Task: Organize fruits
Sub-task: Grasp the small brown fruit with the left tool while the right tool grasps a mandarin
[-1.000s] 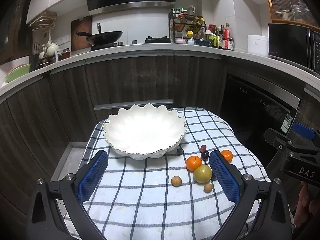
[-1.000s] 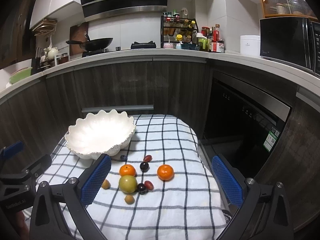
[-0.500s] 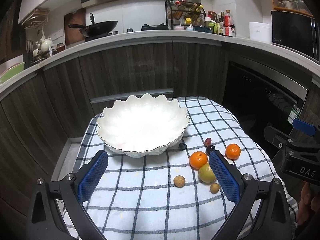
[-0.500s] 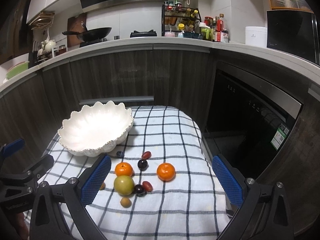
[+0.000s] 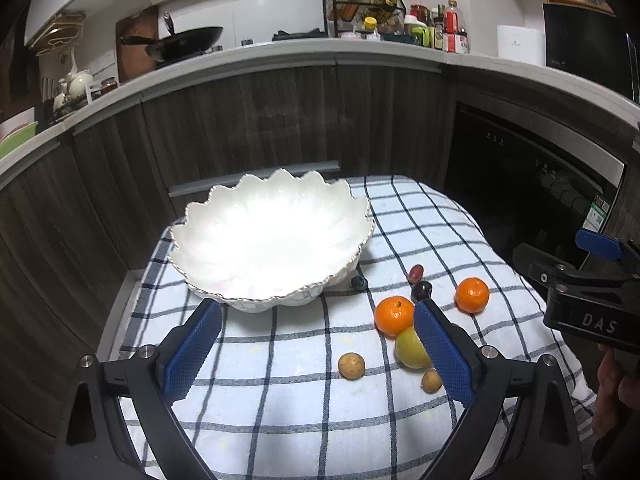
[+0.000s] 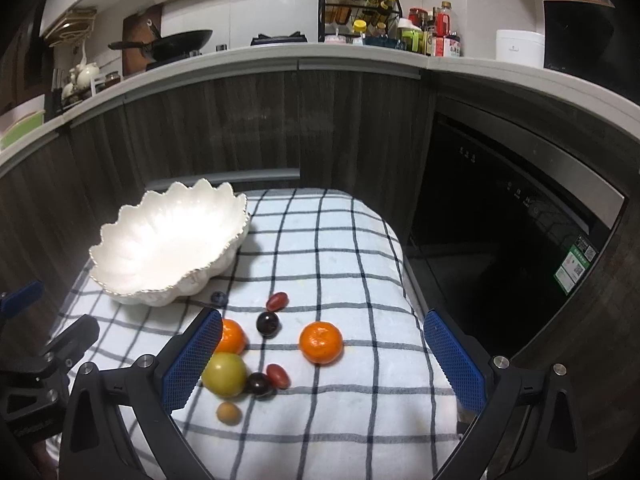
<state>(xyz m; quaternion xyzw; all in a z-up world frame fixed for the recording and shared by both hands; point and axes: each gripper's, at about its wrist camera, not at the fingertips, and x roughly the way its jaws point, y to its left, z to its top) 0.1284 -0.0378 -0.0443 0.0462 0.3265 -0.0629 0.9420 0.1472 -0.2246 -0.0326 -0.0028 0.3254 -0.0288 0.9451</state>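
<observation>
The fruits lie loose on the checked cloth (image 5: 280, 420), all just beside the white bowl (image 5: 272, 240), which holds nothing yet. 2 oranges (image 6: 321, 342), 1 green fruit (image 6: 224, 373) and several small dark ones (image 6: 268, 323) cluster near its rim, probably waiting to be collected there. The left gripper (image 5: 318, 350) has just been closing a little but stands wide with nothing between. The right gripper (image 6: 322, 360) is wide and carries nothing, above the fruits.

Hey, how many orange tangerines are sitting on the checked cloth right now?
2. One tangerine lies alone toward the cloth's right side; the other tangerine touches the green fruit, partly behind the right gripper's finger. None looks hidden.
</observation>
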